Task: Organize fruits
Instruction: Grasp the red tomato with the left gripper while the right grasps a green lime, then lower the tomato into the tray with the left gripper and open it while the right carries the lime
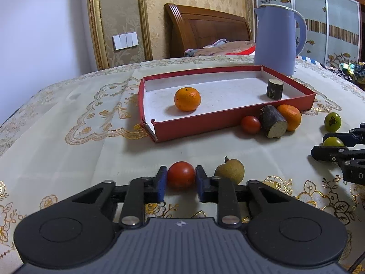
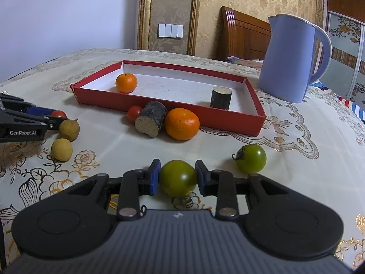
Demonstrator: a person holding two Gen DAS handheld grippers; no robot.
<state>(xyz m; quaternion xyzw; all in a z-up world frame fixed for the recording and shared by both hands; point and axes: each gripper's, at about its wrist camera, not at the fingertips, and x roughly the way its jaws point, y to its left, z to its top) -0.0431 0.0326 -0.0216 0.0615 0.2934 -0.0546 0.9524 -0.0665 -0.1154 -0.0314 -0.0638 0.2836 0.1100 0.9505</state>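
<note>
The left tongs pinch a red tomato between the blue pads, low on the surface. The right tongs pinch a green tomato in the same way. Both fruits seem light, smooth and a little soft, so a hard squeeze could bruise them, and a weak one could let the round skin slip. The pads sit at the widest part, which I judge the best place to hold.

Just beside the red tomato lies a longan; a second green tomato rests near the right tongs. Farther on, a small red tomato, a dark cane piece and an orange lie against the red box. Inside the box are another orange and a standing cane piece.
</note>
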